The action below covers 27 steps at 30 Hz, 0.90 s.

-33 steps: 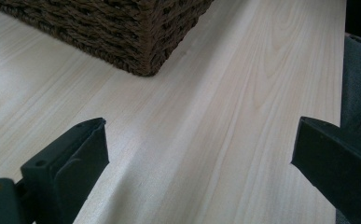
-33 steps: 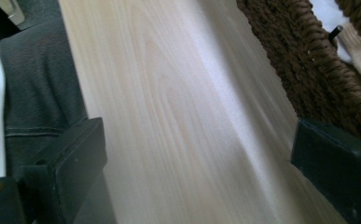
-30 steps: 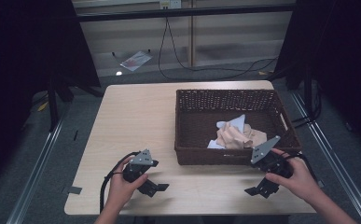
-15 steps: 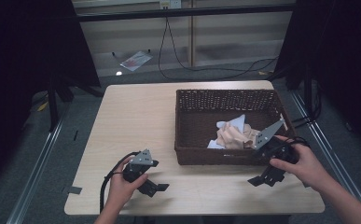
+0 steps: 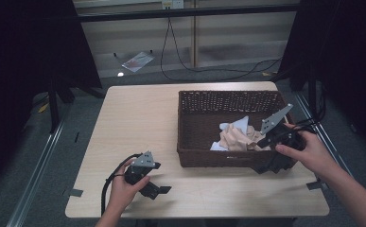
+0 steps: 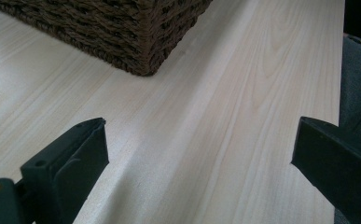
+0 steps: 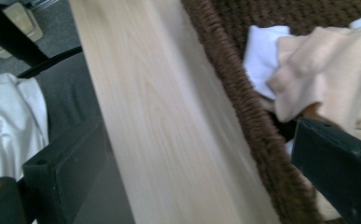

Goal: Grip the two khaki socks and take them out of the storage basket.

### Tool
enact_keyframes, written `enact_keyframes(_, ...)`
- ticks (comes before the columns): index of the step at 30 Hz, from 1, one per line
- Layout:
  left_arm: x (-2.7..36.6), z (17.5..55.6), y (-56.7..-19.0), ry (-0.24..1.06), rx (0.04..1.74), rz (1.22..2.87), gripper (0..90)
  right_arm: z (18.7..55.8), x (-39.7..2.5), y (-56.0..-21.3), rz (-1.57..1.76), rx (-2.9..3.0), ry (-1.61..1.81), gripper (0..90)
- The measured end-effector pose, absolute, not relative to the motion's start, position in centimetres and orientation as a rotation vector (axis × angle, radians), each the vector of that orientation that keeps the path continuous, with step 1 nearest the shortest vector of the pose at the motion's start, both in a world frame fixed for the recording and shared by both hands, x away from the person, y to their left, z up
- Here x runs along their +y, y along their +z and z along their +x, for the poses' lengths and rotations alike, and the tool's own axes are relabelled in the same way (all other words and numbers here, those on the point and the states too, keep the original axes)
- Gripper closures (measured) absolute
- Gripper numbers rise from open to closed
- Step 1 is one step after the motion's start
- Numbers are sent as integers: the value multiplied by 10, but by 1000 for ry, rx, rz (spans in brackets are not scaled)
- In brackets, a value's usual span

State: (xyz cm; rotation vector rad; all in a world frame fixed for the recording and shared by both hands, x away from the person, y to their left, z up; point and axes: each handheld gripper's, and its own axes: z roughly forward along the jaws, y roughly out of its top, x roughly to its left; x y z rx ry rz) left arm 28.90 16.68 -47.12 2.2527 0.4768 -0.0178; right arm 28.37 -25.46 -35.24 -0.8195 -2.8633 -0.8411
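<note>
A dark brown wicker basket (image 5: 195, 142) stands on the right half of the light wooden table (image 5: 138, 118). Crumpled beige cloth (image 5: 237, 138) and white cloth (image 5: 235, 125) lie in its near right part; they also appear as beige cloth (image 7: 327, 74) and white cloth (image 7: 264, 56). My right gripper (image 5: 270, 165) is lifted and tilted over the basket's near right corner, open, straddling the wicker rim (image 7: 243, 107). My left gripper (image 5: 158, 188) rests low on the table's near left, open and empty, pointing toward the basket corner (image 6: 143, 42).
Bare tabletop (image 6: 225, 130) stretches between my left gripper and the basket. Black cables (image 5: 185, 52) and a sheet of paper (image 5: 137, 59) lie on the floor beyond the table. Metal frame posts (image 5: 53, 104) stand at the left. A person's white garment (image 7: 8, 116) shows below the table edge.
My right gripper rose from the table's near right edge and moved toward the basket's near right corner, tilting up. The left gripper stayed still.
</note>
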Motion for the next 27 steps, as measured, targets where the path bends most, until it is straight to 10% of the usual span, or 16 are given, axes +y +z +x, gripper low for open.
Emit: enact_keyframes(27,168,290,-472,-20,473,2257,33,359,-261,-385,-1137,-2835,-781,67)
